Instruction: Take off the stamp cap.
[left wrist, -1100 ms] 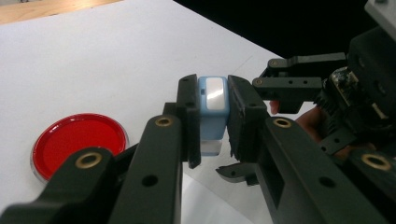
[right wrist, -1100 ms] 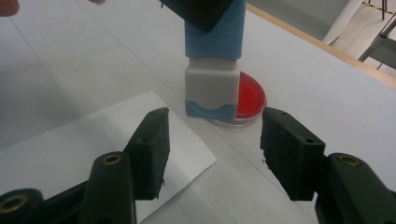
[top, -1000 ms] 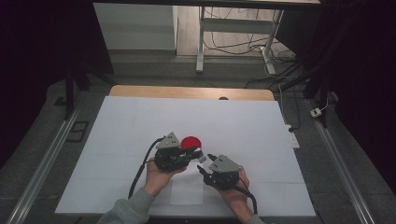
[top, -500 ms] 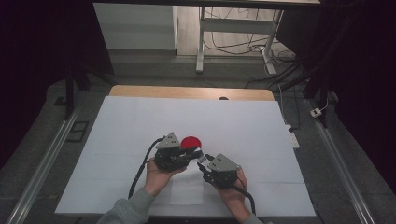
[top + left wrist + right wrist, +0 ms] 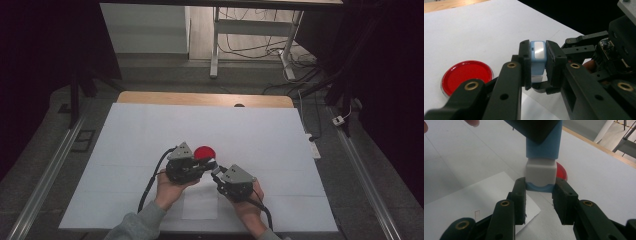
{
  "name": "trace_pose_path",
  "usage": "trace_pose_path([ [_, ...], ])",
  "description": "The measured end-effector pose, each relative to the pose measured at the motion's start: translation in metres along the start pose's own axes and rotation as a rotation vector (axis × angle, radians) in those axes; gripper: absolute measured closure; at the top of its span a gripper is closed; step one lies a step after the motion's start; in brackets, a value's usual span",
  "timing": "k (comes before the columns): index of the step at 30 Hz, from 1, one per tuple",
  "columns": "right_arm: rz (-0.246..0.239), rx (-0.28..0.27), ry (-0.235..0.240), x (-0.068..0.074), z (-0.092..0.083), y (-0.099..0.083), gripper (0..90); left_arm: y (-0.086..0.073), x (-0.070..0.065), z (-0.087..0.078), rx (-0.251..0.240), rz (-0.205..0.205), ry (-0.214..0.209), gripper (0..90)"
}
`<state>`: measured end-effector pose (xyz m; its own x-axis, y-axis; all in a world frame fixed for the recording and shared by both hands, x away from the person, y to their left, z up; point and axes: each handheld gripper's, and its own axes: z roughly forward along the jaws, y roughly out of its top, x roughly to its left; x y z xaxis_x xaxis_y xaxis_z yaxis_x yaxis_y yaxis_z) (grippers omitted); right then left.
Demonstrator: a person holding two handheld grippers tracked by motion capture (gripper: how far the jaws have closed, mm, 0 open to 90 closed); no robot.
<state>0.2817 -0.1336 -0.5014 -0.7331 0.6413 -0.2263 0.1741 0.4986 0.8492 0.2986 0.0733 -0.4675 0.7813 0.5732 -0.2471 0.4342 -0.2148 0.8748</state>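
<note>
A small light-blue block with a white cap [image 5: 537, 57] is clamped between the jaws of my left gripper [image 5: 537, 68], which is shut on its blue body. My right gripper [image 5: 540, 187] faces it from the other side; its jaws have just been closing, and its pads now press on the capped end [image 5: 540, 171] of the block. Over the table's middle the left gripper [image 5: 207, 162] and the right gripper [image 5: 216, 172] meet tip to tip. A round red dish [image 5: 204, 152] lies flat on the table just beyond them, also in the left gripper view [image 5: 467, 75].
A white sheet covers the table [image 5: 125, 150], with a wooden edge [image 5: 200, 98] at the far end. A smaller paper square [image 5: 200, 205] lies under the hands near the front edge. Black cables trail from both grippers.
Both hands stay where they were. The right gripper's jaws have drawn in on the block's capped end. The red dish has not moved.
</note>
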Motion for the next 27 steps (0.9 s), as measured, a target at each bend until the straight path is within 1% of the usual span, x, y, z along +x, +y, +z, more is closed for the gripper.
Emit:
trace_pose_path([
  [6,-0.002,0.009,-0.001,-0.0003,0.0006,-0.0004,63.0,0.0002,0.0001,-0.0008,-0.008,-0.004,-0.004,75.9],
  [11,-0.001,0.001,-0.002,-0.0002,0.0004,-0.0004,63.8,-0.0001,-0.0001,0.0001,-0.004,-0.002,-0.004,75.9],
  [14,-0.006,0.014,-0.008,-0.0003,0.0003,-0.0004,64.5,-0.0002,-0.0002,0.0002,-0.004,-0.003,-0.003,75.9],
  [18,-0.007,0.005,-0.008,0.0005,0.0004,-0.0002,65.3,-0.0002,-0.0004,0.0,-0.007,-0.003,-0.002,75.9],
  [23,-0.017,0.01,-0.018,0.0012,0.0,-0.0002,65.8,-0.0006,-0.001,0.0004,-0.009,0.001,0.0,76.0],
  [27,-0.03,0.011,-0.024,0.0013,-0.001,-0.0005,66.1,-0.0013,-0.001,0.0002,-0.017,-0.005,-0.002,76.0],
])
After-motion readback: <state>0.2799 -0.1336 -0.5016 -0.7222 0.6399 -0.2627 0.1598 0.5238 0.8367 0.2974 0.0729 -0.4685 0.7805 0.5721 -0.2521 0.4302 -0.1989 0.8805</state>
